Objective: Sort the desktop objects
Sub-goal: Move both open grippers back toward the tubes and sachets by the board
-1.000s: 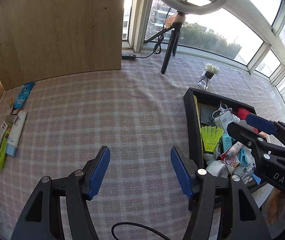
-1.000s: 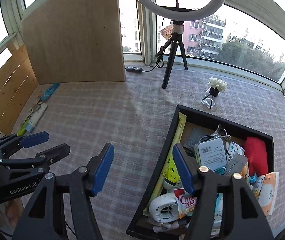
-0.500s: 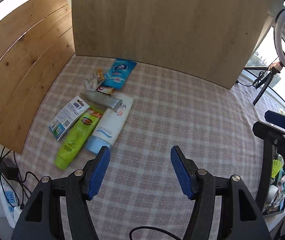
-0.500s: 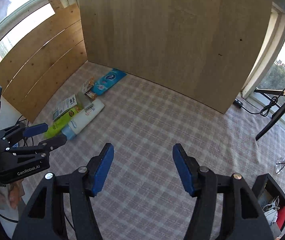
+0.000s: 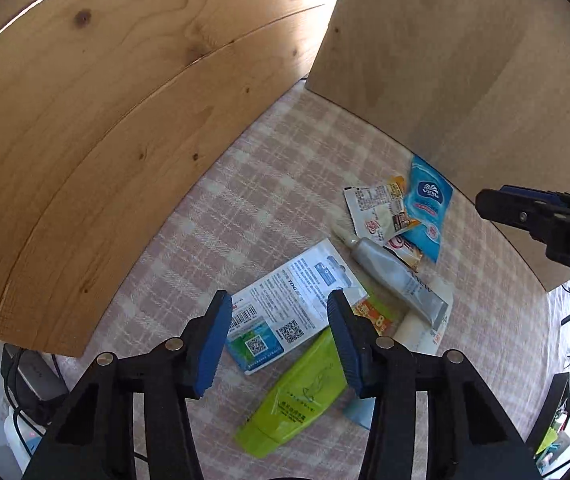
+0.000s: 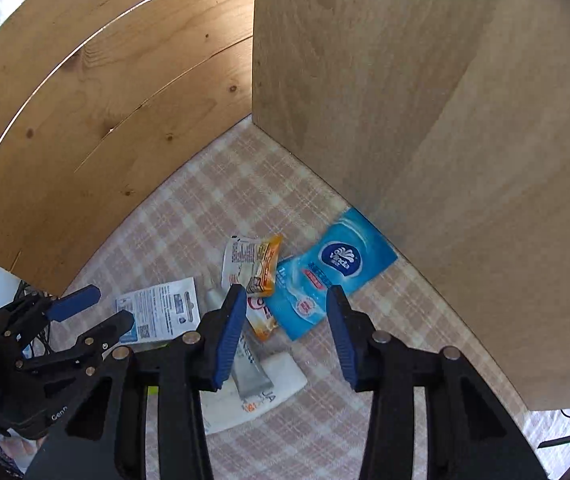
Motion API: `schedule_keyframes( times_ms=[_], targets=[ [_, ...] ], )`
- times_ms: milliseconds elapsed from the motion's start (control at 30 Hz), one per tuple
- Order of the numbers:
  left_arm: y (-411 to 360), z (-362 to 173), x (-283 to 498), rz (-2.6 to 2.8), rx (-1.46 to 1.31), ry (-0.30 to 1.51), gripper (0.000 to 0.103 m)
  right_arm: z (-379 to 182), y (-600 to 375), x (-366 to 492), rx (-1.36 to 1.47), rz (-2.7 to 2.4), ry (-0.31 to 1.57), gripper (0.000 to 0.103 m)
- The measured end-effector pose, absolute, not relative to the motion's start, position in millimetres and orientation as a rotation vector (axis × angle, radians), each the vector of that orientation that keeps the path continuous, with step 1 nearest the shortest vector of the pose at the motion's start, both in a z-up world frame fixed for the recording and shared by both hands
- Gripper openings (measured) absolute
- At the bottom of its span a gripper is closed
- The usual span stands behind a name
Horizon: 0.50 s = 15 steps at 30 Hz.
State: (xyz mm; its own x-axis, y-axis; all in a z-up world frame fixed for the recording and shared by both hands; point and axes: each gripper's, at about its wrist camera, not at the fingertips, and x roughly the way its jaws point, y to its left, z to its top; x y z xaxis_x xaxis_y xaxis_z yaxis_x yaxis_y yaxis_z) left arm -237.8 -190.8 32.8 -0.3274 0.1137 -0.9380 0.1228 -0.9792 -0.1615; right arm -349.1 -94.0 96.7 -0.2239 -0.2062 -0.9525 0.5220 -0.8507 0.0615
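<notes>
Tablecloth (image 5: 269, 200) — card (image 5: 289, 312) under left gripper (image 5: 279, 334).

Both wrist cameras look steeply down along their own fingers, close above the checked tabletop (image 5: 269, 184) in the corner of the wooden boards (image 6: 365, 80). Both views share the blue tissue pack (image 6: 337, 268) and silver tube (image 5: 397, 276).

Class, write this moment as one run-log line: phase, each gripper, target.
phase: approach | left gripper: open, just been closing, above white card | right gripper: open, just been closing, above blue tissue pack | held: nothing
</notes>
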Motion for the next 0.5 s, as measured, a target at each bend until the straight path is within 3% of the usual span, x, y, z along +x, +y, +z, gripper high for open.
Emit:
schedule_keyframes(
  times_ms=[233, 500],
  targets=[
    [-203.5, 3.8, -260.9, -2.480, 1.830, 0.378, 0.042, 48.6, -148.3, -377.5, 1.579, -2.049, 0.548, 0.041],
    [-200.9, -9.5, -268.3, -2.485, 1.838, 0.334, 0.042, 15.0, -144.6, -390.4, 1.656, -2.004, 0.575, 0.041]
  ],
)
